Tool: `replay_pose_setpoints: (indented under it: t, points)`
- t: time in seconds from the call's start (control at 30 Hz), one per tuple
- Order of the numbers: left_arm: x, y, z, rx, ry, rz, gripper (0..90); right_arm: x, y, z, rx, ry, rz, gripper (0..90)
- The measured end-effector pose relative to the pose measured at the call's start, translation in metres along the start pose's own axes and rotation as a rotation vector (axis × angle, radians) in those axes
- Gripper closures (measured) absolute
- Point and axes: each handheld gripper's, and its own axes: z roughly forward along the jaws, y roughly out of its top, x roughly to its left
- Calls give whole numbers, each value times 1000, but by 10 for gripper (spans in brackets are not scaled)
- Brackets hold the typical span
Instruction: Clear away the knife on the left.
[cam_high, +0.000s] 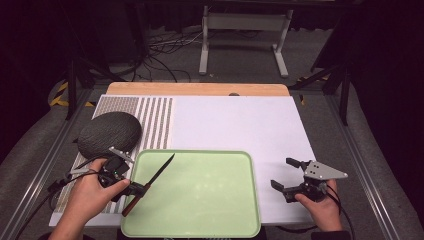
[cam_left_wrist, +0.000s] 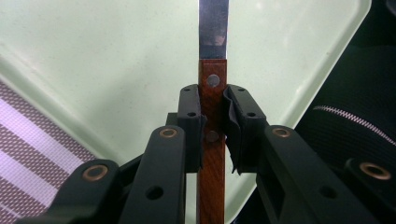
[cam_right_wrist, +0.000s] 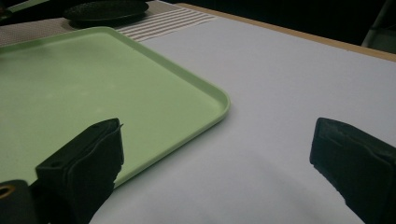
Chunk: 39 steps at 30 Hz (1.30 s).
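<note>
High view: left gripper (cam_high: 141, 189) clamps unmarked knife (cam_high: 150, 183) over green tray (cam_high: 210, 220); right gripper (cam_high: 286, 176) spread apart.

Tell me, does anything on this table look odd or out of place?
Nothing looks spilled or broken. The only unusual sight is the knife, clamped by its wooden handle in the left tool, its blade slanting over the bare green tray.

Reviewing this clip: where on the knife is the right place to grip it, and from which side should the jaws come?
Best on the wooden handle of the knife, from its butt end, jaws across the flat riveted sides. The left gripper already holds it so, keeping the blade pointing away over the green tray.
</note>
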Motion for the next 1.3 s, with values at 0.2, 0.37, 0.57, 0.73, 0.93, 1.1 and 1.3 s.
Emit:
replay_pose_setpoints:
  t: [0.2,0.37,0.57,0.73,0.93,1.1,1.3]
  points:
    - [3,2,15,41,24,-14,777,0,-1,1,5,3,2,34]
    - [3,3,21,63,20,-17,776,0,-1,1,6,2,1,34]
    - [3,3,27,88,-5,-26,776,0,-1,1,5,4,2,34]
    - [4,3,30,111,-8,-34,777,0,-1,1,5,5,4,34]
    - [5,2,35,140,-3,-55,777,0,-1,1,6,5,4,33]
    - [10,2,41,168,-13,-70,776,0,-1,1,2,8,6,33]
    - [12,1,44,183,-19,-79,776,0,-1,1,0,7,9,33]
